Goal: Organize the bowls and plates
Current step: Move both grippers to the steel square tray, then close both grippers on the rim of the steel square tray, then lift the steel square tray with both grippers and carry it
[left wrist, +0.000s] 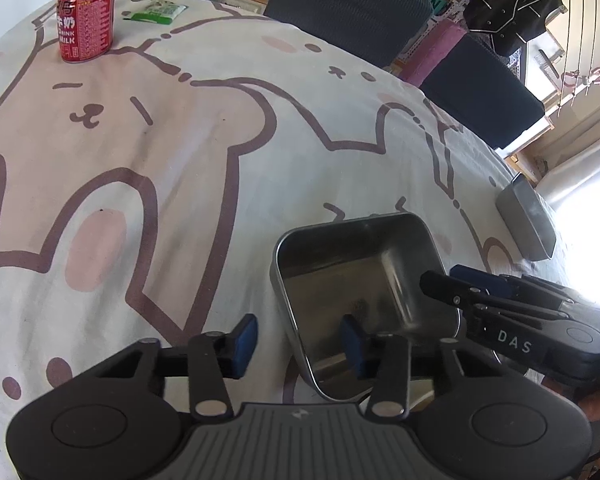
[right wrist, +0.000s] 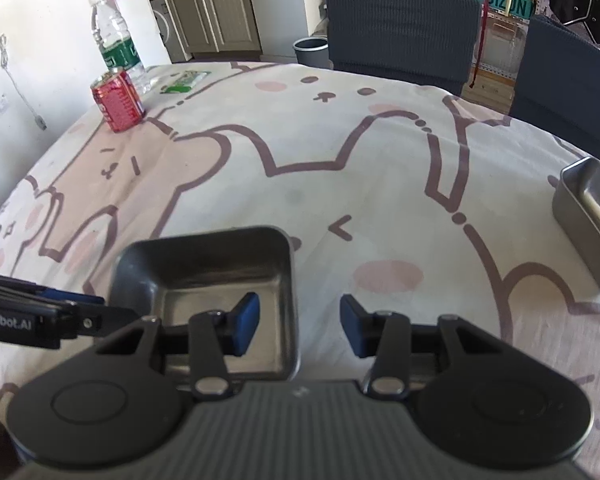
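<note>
A square steel bowl (left wrist: 364, 280) sits on the cartoon tablecloth (left wrist: 180, 152); it also shows in the right wrist view (right wrist: 208, 276). My left gripper (left wrist: 300, 342) is open, its jaws astride the bowl's near-left wall. My right gripper (right wrist: 296, 326) is open, its jaws astride the bowl's right wall; it shows in the left wrist view (left wrist: 452, 276) at the bowl's right side. A second steel bowl (left wrist: 528, 216) lies at the table's right edge, also seen in the right wrist view (right wrist: 588, 216).
A red milk can (left wrist: 86, 20) stands at the far left, beside a water bottle (right wrist: 118, 48) and a green packet (left wrist: 156, 10). Dark chairs (left wrist: 348, 4) stand along the far table edge. The tablecloth (right wrist: 340, 160) spreads between them.
</note>
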{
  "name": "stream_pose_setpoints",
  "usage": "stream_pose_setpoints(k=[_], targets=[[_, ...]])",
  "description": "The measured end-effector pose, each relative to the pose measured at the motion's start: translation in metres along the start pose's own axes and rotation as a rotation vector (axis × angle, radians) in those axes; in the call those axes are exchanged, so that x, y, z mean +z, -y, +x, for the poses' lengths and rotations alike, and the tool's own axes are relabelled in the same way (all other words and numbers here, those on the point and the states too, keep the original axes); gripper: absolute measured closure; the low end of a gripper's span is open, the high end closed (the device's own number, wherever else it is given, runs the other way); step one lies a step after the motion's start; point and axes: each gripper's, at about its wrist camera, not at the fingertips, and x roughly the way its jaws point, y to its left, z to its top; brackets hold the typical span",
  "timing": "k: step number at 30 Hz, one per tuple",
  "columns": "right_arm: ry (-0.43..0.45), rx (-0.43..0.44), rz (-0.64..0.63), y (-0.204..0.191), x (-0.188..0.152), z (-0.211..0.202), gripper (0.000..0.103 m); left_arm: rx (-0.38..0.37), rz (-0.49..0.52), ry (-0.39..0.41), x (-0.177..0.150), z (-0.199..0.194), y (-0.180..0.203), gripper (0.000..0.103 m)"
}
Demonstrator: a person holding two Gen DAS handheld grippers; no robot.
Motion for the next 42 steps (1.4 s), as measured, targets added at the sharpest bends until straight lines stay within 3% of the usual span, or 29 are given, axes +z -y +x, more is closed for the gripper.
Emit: stream_pose_setpoints(k=[3,4,6,7,18,24,33,42], targets=[[-0.017,-0.002,0.006,0.002,-0.001,0.002,0.082,-0.006,0.005,-0.013,0.0,0.003,0.001,0.078],[-0.024,0.0,0.005,0.002,-0.002,0.001,0.084,-0.008,0.006,-0.016,-0.001,0.004,0.002,0.084],[-0.026,0.005,-0.007,-0.001,-0.004,0.0,0.094,0.003,0.019,-0.009,-0.002,0.003,0.004,0.087],[-0.023,0.006,-0.014,-0.002,-0.004,0.0,0.094,0.011,0.028,0.001,-0.002,0.002,0.005,0.091],[0.072,-0.005,0.014,0.0,-0.004,-0.028,0.099,-0.01,0.061,0.118,-0.001,-0.031,0.015,0.092],[0.142,0.013,0.075,0.016,-0.011,-0.063,0.099,-0.064,0.094,0.177,-0.006,-0.051,0.036,0.092],[0.218,-0.029,0.172,0.038,-0.05,-0.13,0.099,-0.15,0.197,0.235,-0.033,-0.08,0.08,0.092],[0.283,-0.102,0.241,0.064,-0.1,-0.187,0.099,-0.217,0.276,0.203,-0.07,-0.076,0.128,0.092]])
